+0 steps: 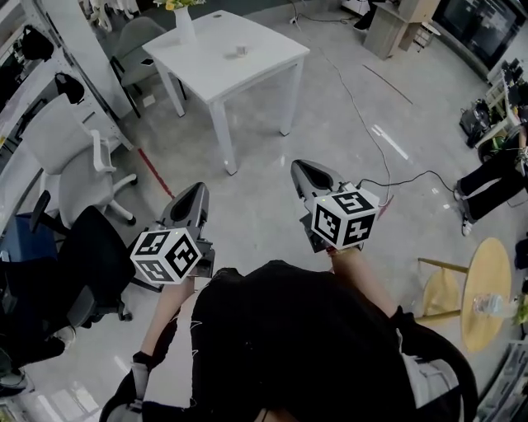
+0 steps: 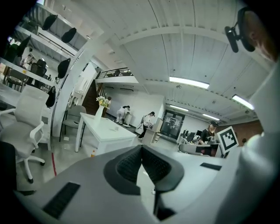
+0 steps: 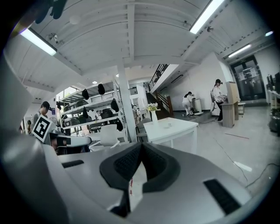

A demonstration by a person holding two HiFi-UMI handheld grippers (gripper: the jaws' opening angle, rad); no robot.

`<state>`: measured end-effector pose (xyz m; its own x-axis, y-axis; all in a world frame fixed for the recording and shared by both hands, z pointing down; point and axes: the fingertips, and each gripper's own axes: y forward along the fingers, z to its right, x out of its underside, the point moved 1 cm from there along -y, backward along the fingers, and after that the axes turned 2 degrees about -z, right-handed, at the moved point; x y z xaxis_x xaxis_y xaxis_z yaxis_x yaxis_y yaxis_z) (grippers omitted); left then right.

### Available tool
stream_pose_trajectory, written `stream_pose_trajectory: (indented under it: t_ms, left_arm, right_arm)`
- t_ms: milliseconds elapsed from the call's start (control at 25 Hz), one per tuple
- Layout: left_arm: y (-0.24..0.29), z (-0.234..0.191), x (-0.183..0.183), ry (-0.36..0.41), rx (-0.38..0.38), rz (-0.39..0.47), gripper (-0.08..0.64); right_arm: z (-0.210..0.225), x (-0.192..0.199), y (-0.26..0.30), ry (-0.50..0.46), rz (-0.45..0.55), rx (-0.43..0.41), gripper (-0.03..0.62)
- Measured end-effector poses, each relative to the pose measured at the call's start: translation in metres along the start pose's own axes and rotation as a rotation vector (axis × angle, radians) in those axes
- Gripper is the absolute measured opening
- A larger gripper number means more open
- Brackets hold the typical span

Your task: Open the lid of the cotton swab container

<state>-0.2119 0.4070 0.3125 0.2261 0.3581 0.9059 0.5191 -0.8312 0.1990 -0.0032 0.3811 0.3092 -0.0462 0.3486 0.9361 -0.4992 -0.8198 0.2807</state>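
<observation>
Left gripper: pads pressed together, nothing between them. Right gripper: likewise closed tight and empty. In the head view both are carried in front of the body, with the left at the right one's 9 o'clock. They are well apart from each other, above bare floor.

Task's thing: a small pale object sits near the middle of the white table, at roughly 12 o'clock from the grippers and well apart from them. I judge it to be the cotton swab container (too small here to make out a lid or hinge). A vase with flowers stands at its 10 o'clock, near the table's edge.

Step in hand, by judgement: the approach; no handling yet.

Notes for doing it well:
- Stand square to the table with the container at 12 o'clock before reaching.
- Open both jaws before closing in; shut jaws can only push it.
- The container is probably light and may slide, so pin the body low with one gripper first, then work the lid with the other.
- Keep elbows clear of the vase.
- Watch the cable on the floor at 1 o'clock.
</observation>
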Motion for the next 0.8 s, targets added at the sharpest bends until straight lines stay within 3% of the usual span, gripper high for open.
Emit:
stream_pose_trajectory:
  t_ms: [200, 480, 800]
  left_arm:
    - [0.007, -0.022, 0.005, -0.031, 0.009, -0.010, 0.011]
    - [0.010, -0.032, 0.031, -0.066, 0.023, -0.068, 0.011]
    - [0.031, -0.049, 0.028, -0.089, 0.013, -0.082, 0.011]
  right_arm:
    - [-0.011, 0.018, 0.014, -0.014, -0.061, 0.013, 0.003]
    - [-0.021, 0.041, 0.032, 0.058, -0.128, -0.007, 0.003]
    - [-0.004, 0.038, 0.051, 0.080, -0.143, 0.016, 0.003]
